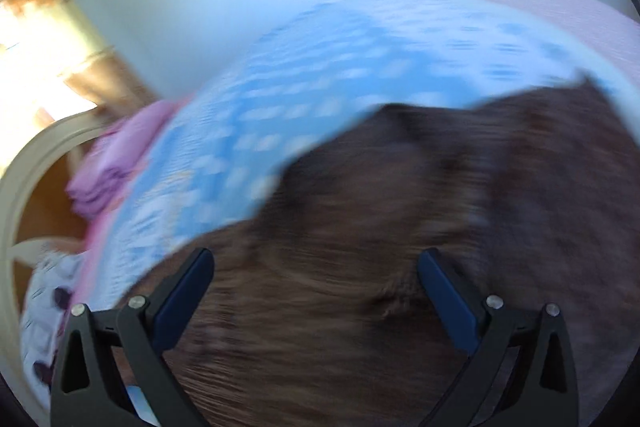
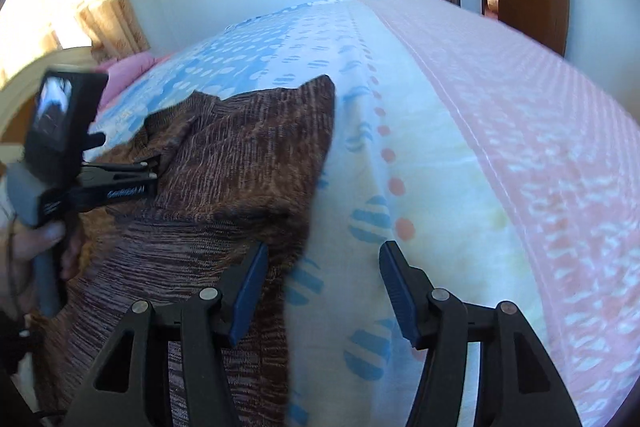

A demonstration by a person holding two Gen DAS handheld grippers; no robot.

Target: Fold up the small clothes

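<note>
Now the brown knitted garment (image 2: pixel 240 163) lies on the bed (image 2: pixel 460 155), on the blue and white side of the spotted sheet, with one side already laid over itself. Both claws hang above it and hold nothing.

From the left wrist view, the left claw (image 1: pixel 316 267) has its two fingers wide apart, over the middle of the brown cloth. That view is blurry. From the right wrist view, the right claw (image 2: pixel 324 267) also has its fingers apart, over the right edge of the garment, where brown cloth meets sheet. No cloth sits between its pads.

It looks like one fold is laid down and the next one is yet to start. I think each claw must next come down on an edge or corner, pinch it, and lift it across.

White writing runs along the side of the left claw in the right wrist view, but it is too small to read.
</note>
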